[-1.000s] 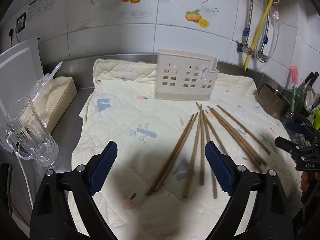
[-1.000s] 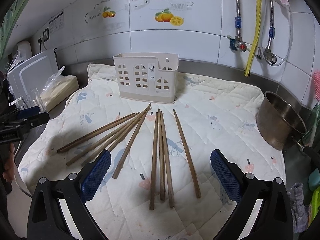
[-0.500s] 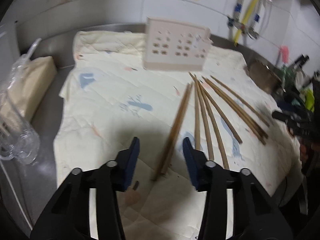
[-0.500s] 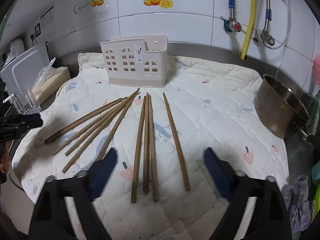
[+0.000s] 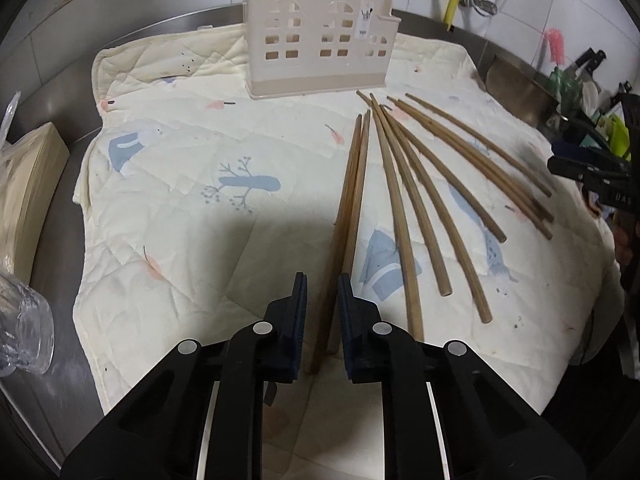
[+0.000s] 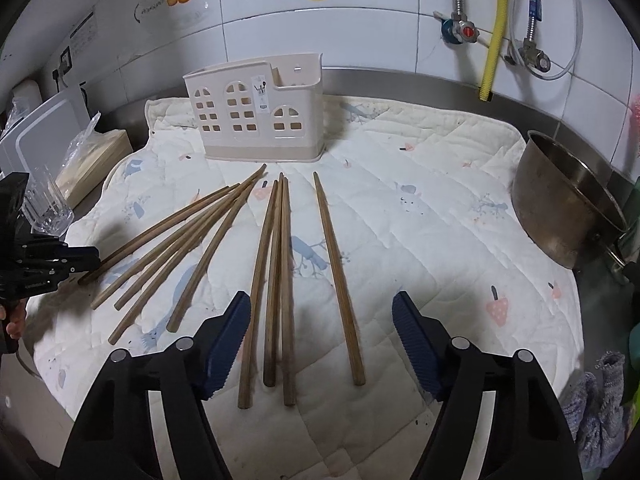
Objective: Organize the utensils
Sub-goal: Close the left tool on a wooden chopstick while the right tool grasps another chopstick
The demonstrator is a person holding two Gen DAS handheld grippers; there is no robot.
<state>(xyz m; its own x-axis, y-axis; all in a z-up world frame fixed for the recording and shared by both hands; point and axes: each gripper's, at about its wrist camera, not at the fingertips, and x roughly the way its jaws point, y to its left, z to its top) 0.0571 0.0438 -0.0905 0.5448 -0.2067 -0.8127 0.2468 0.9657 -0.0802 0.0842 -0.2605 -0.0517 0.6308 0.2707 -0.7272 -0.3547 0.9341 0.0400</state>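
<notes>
A quilted cloth [image 5: 180,208] is covering the desk, filling the middle of both views, with the cream utensil holder [image 5: 320,58] standing upright at its top centre. Wooden chopsticks [image 5: 424,200] are lying fanned across the right half of the left wrist view, their tips converging toward the holder. The leftmost pair [image 5: 352,208] is running lengthwise, almost straight up the frame from the left claw [image 5: 322,300], whose jaws are nearly clenched around the pair's near ends; whether the pads are actually pressing the wood I cannot tell. The right claw [image 6: 320,320] is hanging released at the bottom of its own view, straddling four other sticks [image 6: 276,280]. The left claw looks nearer to a grasp.
</notes>
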